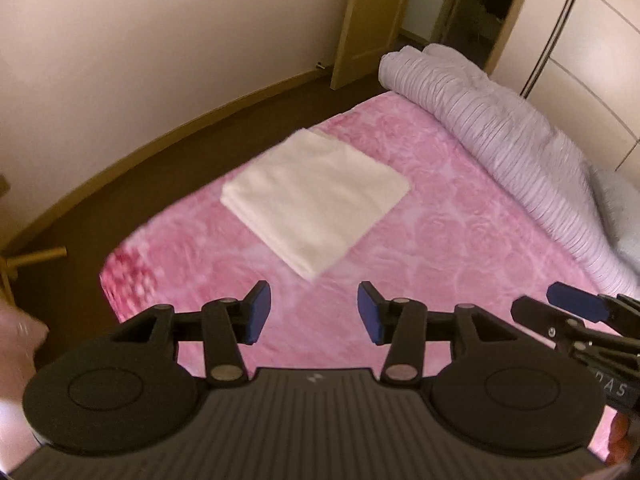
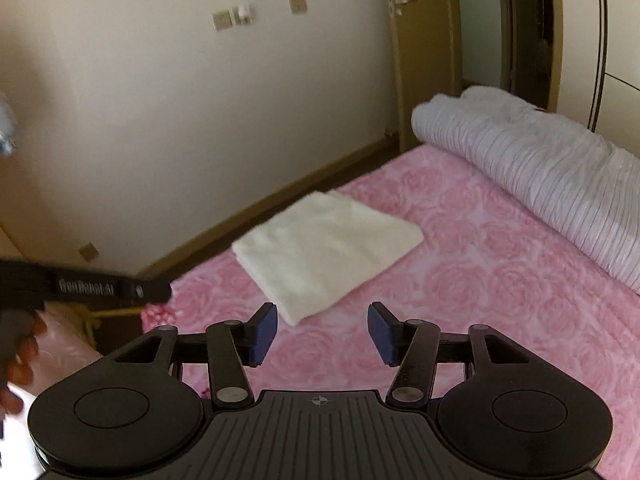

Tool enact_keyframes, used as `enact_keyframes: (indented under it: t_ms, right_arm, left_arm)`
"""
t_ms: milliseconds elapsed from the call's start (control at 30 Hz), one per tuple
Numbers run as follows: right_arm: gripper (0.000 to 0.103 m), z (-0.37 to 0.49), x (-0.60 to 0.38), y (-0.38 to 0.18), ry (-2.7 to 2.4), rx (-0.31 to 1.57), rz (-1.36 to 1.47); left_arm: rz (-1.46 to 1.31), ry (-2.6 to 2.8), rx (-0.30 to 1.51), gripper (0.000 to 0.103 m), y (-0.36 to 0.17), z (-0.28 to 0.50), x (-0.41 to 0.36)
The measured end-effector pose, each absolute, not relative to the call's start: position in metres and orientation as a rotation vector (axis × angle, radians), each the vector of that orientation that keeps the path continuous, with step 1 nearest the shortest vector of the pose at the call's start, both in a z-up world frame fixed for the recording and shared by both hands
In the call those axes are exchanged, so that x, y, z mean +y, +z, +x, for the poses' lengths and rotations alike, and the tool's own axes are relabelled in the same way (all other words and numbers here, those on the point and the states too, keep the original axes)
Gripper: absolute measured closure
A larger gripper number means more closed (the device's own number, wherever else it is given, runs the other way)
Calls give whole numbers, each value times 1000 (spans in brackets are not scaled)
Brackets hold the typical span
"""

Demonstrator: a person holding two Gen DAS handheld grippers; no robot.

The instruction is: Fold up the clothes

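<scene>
A white cloth (image 1: 316, 196) lies folded into a flat rectangle on the pink rose-patterned bed cover (image 1: 440, 216); the right wrist view shows the same cloth (image 2: 328, 252) near the bed's left edge. My left gripper (image 1: 314, 312) hangs above the cover, short of the cloth's near corner, open with nothing between its blue pads. My right gripper (image 2: 322, 333) is also open and empty, just short of that corner. The right gripper's blue-padded tip also pokes into the left wrist view at the right edge.
A rolled lilac striped quilt (image 1: 500, 136) lies along the right side of the bed. A cream wall, brown skirting and dark floor (image 1: 132, 188) run on the left, with a wooden door (image 2: 424, 40) and wardrobe beyond. A hand (image 2: 16, 360) holds the left gripper's body.
</scene>
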State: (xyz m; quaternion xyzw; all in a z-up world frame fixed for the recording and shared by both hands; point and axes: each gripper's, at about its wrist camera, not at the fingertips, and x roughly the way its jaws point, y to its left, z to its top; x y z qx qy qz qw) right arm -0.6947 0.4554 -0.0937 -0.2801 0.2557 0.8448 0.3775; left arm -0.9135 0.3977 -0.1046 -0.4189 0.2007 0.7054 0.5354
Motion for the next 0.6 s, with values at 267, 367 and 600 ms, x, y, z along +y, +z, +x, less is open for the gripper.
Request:
enact_keyframes:
  t_ms: [267,367,600]
  right_arm:
    - [49,-640,458,-81,2196,770,-618]
    - [49,-629,462,-79,2220,782,-635]
    - [49,-623,462,-87,2276,774,-731]
  left_arm:
    - [-980,1731,430,63,-82,-865,363]
    - [-971,1764,449,63,-78,-850,354]
    - [-972,1836,494,63,-83,-821,344]
